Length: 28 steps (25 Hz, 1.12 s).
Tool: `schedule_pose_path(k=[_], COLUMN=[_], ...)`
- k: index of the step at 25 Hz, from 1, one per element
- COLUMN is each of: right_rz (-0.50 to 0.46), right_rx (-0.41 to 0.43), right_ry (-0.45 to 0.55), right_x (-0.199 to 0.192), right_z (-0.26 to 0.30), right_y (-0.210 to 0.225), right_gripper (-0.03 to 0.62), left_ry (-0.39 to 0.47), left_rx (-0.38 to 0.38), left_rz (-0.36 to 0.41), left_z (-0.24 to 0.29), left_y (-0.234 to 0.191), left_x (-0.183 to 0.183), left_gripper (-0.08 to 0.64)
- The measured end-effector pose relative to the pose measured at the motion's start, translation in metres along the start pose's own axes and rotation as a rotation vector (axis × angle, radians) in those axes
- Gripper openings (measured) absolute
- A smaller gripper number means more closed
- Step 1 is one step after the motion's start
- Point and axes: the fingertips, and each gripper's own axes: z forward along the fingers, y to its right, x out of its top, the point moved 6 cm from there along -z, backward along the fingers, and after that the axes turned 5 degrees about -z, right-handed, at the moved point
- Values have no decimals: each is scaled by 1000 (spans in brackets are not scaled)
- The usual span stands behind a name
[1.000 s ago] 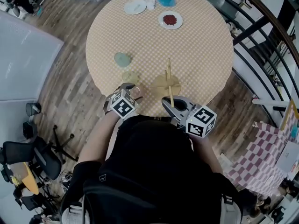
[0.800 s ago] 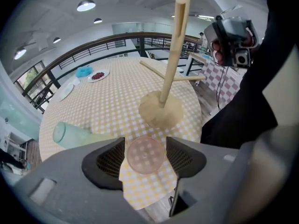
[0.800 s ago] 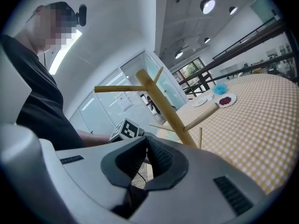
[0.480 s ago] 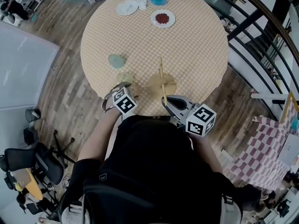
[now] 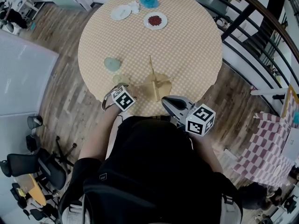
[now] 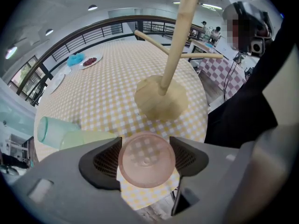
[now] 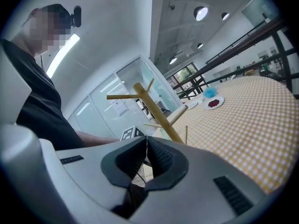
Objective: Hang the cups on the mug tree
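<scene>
A see-through pink cup (image 6: 146, 159) lies at the table's near edge with its base toward the left gripper view. My left gripper (image 6: 146, 149) has a jaw on each side of it; the jaws are opening, and I see no firm press. A pale green cup (image 6: 88, 138) and a teal cup (image 6: 51, 130) lie just to the left. The wooden mug tree (image 6: 161, 97) stands a little beyond, with bare pegs. In the head view, my left gripper (image 5: 116, 91) is at the table edge below the teal cup (image 5: 111, 63). My right gripper (image 5: 168, 102) is shut and empty, below the mug tree (image 5: 157, 85).
The round checked table (image 5: 187, 45) carries a white plate (image 5: 120, 13), a plate of red food (image 5: 155, 21) and a blue object (image 5: 149, 0) at its far side. A dark railing (image 5: 252, 22) curves past on the right. An office chair (image 5: 44, 164) stands at lower left.
The head view has drifted, so the table now sits higher and further left. My left gripper has edged toward the cups at the table edge. The right gripper holds its place, still shut.
</scene>
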Motion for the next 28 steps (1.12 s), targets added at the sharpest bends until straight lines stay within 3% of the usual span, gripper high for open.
schedule_pose_path(k=[6,15,21,28], right_rz=[16,-13,1,-9], right_rx=[-20,9,16,8], right_ry=[17,-34,-46,-21], right_x=[-9,-18,-25,-19], right_z=[-27,-52,-57,-47], right_y=[5,-2,-7,-13], right_gripper=[17,16,17,16], left_ry=[26,175,222,342], left_rx=[2,83,144,53], left_rz=[9,-88,-57,-98], left_z=[-8,-54,-82,-122], left_y=[25,48,63,80], left_x=[18,28,28,29], left_gripper=[310,310,310,310])
